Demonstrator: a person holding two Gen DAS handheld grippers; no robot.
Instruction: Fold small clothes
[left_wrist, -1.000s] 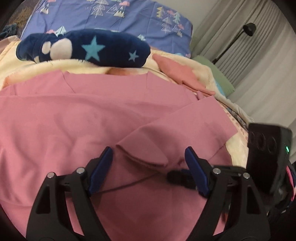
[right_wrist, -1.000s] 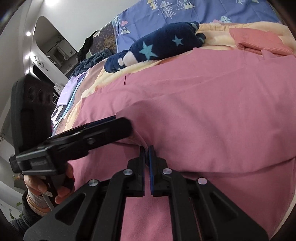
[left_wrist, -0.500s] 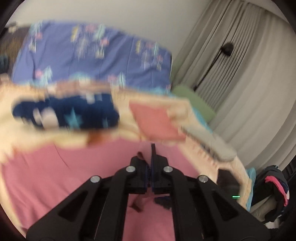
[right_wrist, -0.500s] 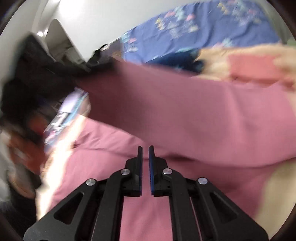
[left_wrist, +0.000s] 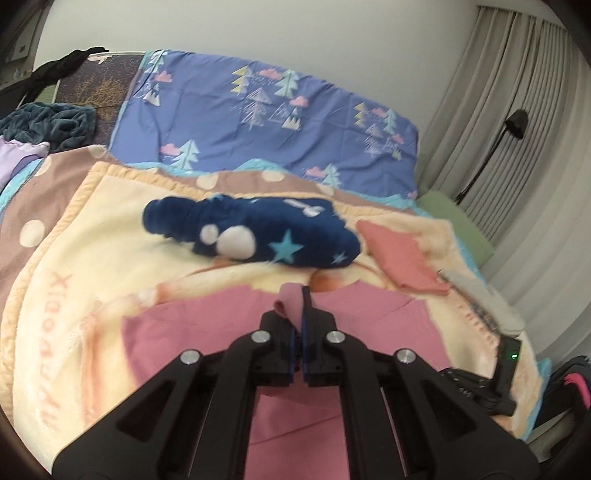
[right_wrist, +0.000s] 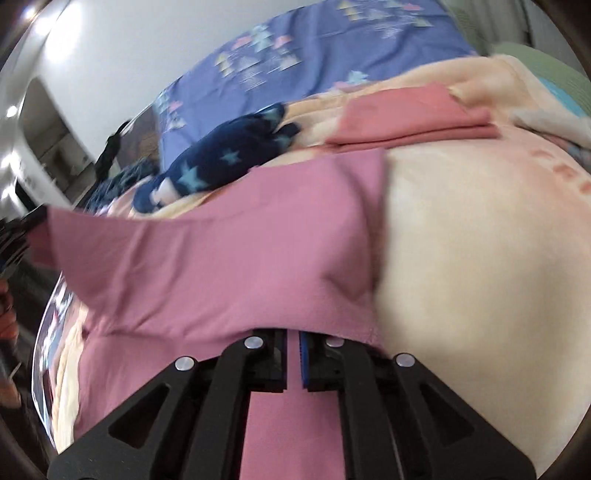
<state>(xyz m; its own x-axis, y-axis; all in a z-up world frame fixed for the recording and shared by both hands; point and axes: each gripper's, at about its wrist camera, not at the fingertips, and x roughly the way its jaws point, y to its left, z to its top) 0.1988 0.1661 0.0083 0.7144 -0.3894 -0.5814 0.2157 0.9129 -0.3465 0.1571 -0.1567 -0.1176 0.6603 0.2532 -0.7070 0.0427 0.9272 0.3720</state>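
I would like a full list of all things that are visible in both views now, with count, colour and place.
pink garment: one, dusty pink, lifted over the blanket, pinched by both tongs
folded garment: one, coral, on the blanket, right of the plush
plush: one, navy with stars, far side of the blanket
blanket: one, cream, covering the bed
pillow: one, blue with trees, at the bed head
floor lamp: one, black, by the curtain
curtain: one, beige, right
left tongs: one, black, shut on pink cloth
right tongs: one, black, shut on pink cloth
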